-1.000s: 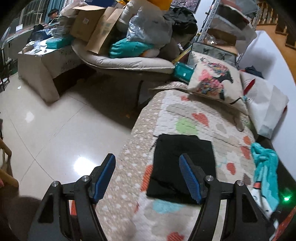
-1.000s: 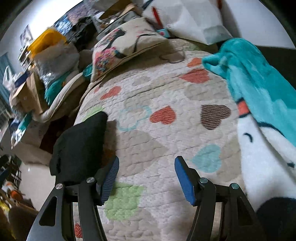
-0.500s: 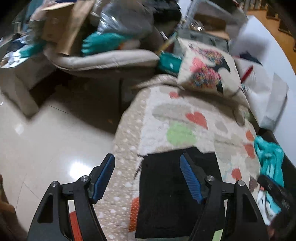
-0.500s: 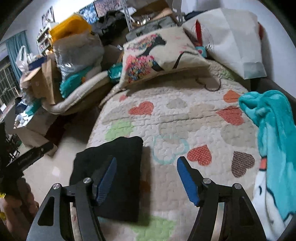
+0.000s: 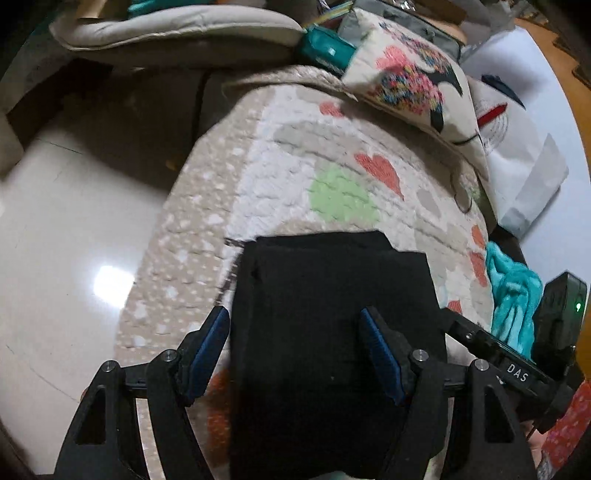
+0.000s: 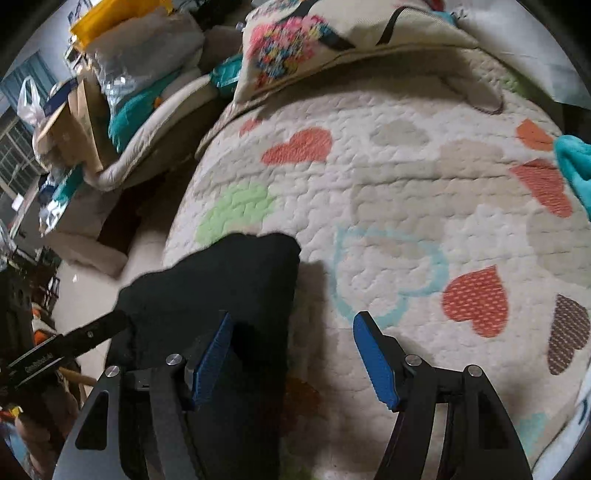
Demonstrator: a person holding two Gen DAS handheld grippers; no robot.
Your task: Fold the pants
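The black pants [image 5: 332,302] lie folded into a thick rectangle on the heart-patterned quilt [image 5: 332,166], close to its left edge. My left gripper [image 5: 298,350] hangs just over them, open, with its blue pads astride the near part of the fold and not pressing it. In the right wrist view the pants [image 6: 229,280] sit at the lower left. My right gripper [image 6: 293,363] is open over their right edge, its left pad above the cloth and its right pad above bare quilt [image 6: 424,184]. Each gripper's body shows at the edge of the other's view.
A patterned pillow [image 5: 410,74] and a white bag [image 5: 517,147] lie at the bed's far end. A teal blanket [image 5: 513,295] is bunched at the right. Shiny floor tiles [image 5: 74,229] lie left of the bed, with a cluttered lounge chair [image 5: 166,33] beyond.
Both grippers have come down and in toward the pants, which now fill more of each view. The left gripper now sits over the fold; the right has shifted left to its edge.
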